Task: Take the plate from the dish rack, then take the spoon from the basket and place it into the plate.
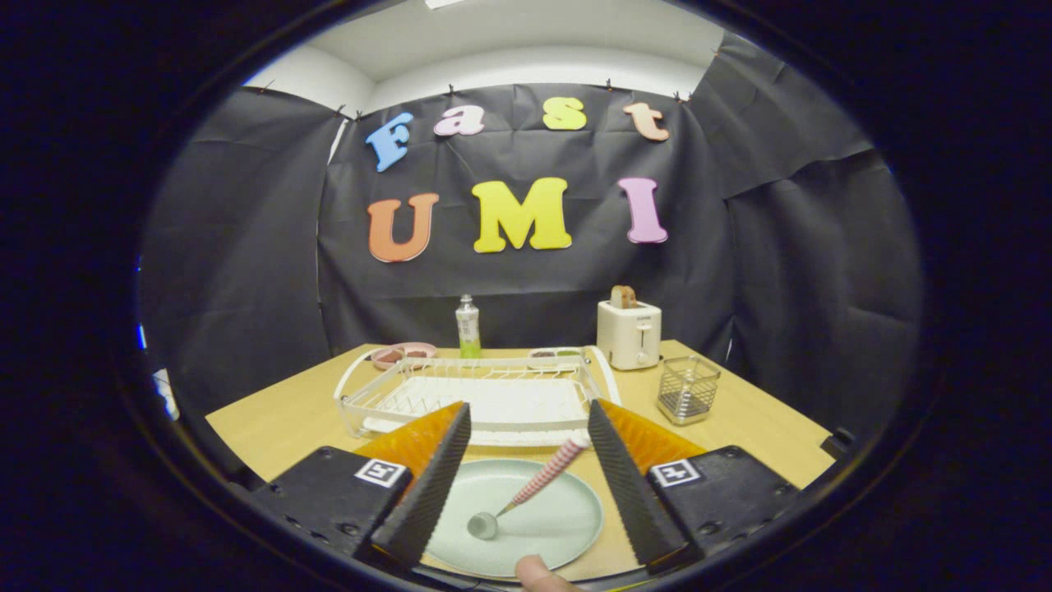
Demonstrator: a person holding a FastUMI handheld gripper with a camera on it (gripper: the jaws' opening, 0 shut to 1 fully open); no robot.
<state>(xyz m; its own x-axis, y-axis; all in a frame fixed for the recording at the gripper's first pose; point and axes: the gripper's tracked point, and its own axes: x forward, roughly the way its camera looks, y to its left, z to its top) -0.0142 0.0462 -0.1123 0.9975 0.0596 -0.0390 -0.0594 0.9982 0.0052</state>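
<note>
Task looks done: plate (pixel 526 526) lies on the table between the fingers, spoon (pixel 526 492) resting in it. Gripper (pixel 526 427) spread wide, holding nothing. Rack (pixel 362 403) and basket (pixel 687 390) beyond stand empty.

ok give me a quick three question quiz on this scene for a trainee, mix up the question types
1. True or false: the spoon lies with its bowl in the plate.
2. The gripper is: A) open, B) shut on the spoon, C) shut on the plate.
3. Fill in: on the table, the wire basket stands in front of the ____.

Key: 1 true; 2 A; 3 toaster, beside the dish rack.
</note>
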